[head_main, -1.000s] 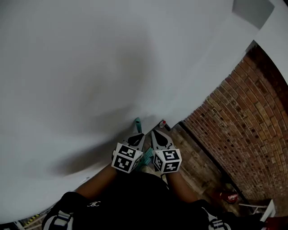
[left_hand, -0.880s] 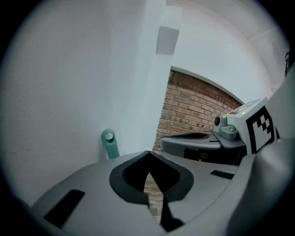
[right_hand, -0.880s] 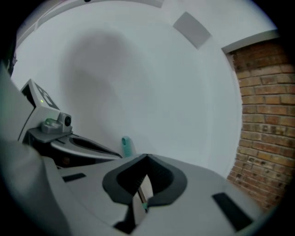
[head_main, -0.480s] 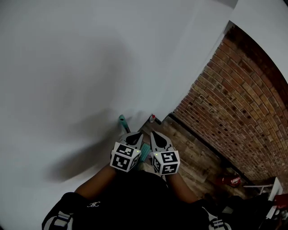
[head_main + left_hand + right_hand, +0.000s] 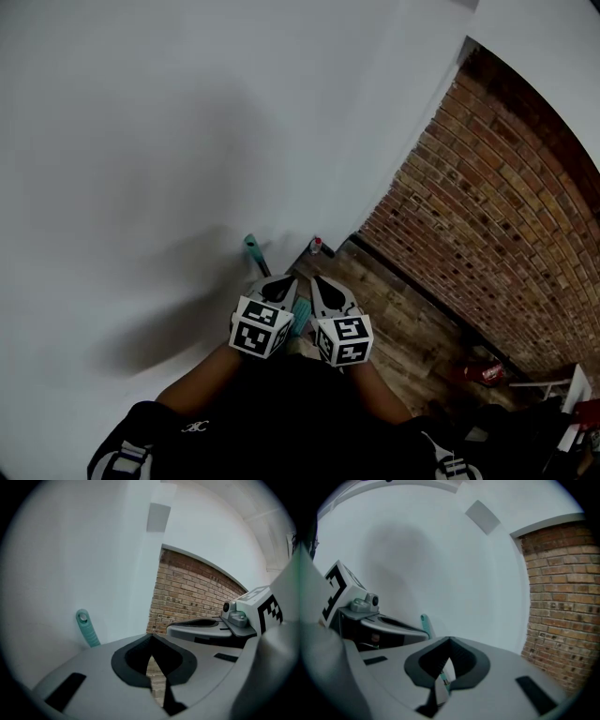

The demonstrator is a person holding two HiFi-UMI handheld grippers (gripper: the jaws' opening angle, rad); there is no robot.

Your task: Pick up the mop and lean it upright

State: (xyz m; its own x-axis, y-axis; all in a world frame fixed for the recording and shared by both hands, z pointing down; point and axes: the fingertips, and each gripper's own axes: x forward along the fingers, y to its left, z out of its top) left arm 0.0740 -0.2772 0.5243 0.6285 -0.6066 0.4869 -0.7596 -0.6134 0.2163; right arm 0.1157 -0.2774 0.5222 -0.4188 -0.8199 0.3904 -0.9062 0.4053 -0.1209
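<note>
Change since earlier: a second ago the teal end of the mop (image 5: pixel 87 629) showed straight ahead of the left tool (image 5: pixel 286 279). It now shows ahead and to that tool's left, and more of the brick wall (image 5: pixel 487 187) fills the head view. Half a second ago the scene was near identical.
Left tool: tips pressed together with nothing between them.
Right tool (image 5: pixel 319 279): tips pressed together. A pale-and-teal sliver shows in the slit below them; contact not determinable.
Tools: side by side, close together.
Mop position: ahead and left of the left tool, its teal end against the white wall (image 5: pixel 141 141).
Mop axis: near upright, top tilted slightly left. The teal end with its hole is uppermost.
</note>
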